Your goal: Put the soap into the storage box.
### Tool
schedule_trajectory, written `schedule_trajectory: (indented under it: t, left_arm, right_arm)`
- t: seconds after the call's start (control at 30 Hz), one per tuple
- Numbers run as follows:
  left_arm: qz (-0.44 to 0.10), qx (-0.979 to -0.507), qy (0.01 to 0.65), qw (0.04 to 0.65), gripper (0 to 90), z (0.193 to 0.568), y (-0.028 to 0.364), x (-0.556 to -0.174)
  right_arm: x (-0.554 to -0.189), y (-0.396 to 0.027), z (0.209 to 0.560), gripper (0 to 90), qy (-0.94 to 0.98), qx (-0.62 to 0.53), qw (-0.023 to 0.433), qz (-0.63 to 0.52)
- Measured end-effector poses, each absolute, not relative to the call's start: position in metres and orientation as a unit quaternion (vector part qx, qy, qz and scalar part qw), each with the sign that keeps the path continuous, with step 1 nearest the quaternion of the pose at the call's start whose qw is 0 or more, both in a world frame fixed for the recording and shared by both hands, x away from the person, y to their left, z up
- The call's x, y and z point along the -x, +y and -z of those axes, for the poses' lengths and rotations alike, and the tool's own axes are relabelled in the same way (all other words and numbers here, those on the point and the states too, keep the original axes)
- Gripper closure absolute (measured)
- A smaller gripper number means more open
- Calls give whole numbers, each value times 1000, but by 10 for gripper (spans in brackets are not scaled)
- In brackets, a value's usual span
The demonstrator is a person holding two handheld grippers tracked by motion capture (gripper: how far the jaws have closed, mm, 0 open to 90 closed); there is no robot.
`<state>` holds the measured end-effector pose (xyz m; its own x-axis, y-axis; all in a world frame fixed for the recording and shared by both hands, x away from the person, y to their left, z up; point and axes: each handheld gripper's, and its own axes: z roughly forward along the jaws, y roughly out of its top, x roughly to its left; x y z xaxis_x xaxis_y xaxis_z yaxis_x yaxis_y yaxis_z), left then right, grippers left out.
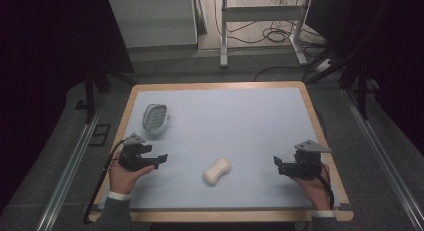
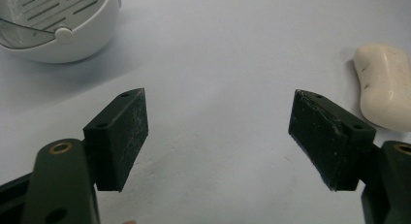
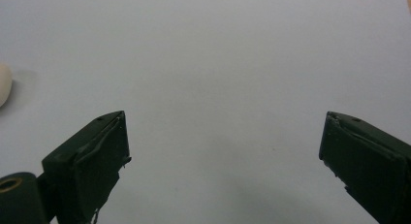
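1. Both the left gripper (image 2: 218,132) and the right gripper (image 3: 223,151) gape wide, holding nothing.
2. The soap bar (image 1: 217,171) lies between them on the blue mat (image 1: 240,121); straddle its narrow waist squarely.
3. The slotted soap dish (image 1: 155,118) is probably the target.

Desk (image 1: 260,111) is carrying 1 soap bar (image 1: 217,171) and 1 white slotted soap dish (image 1: 155,118). 2 claws showing: left claw (image 1: 161,160), right claw (image 1: 277,164).
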<state>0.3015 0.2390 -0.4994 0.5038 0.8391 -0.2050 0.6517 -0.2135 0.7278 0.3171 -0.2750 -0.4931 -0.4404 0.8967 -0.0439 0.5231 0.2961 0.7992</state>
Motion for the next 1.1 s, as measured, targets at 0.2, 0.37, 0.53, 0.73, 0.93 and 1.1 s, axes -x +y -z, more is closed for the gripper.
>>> schedule_trajectory:
  t: [0.2,0.37,0.53,0.73,0.93,1.1]
  left_arm:
    - [-116,-771,485,397,228,498,239,-300]
    - [-118,-772,482,397,235,498,238,-299]
    - [-131,-782,468,389,242,493,231,-296]
    - [-130,-785,473,378,251,487,227,-294]
    - [-130,-795,468,362,251,475,220,-293]
    - [-127,-812,444,357,251,461,213,-296]
  right_arm:
    - [-317,-280,493,44,761,-470,251,-369]
    - [-313,-282,492,48,758,-473,252,-371]
    - [-313,-284,495,48,757,-477,250,-371]
    - [-313,-288,497,48,759,-477,245,-368]
    - [-309,-295,493,48,754,-481,253,-369]
    - [-307,-300,489,51,748,-481,259,-376]
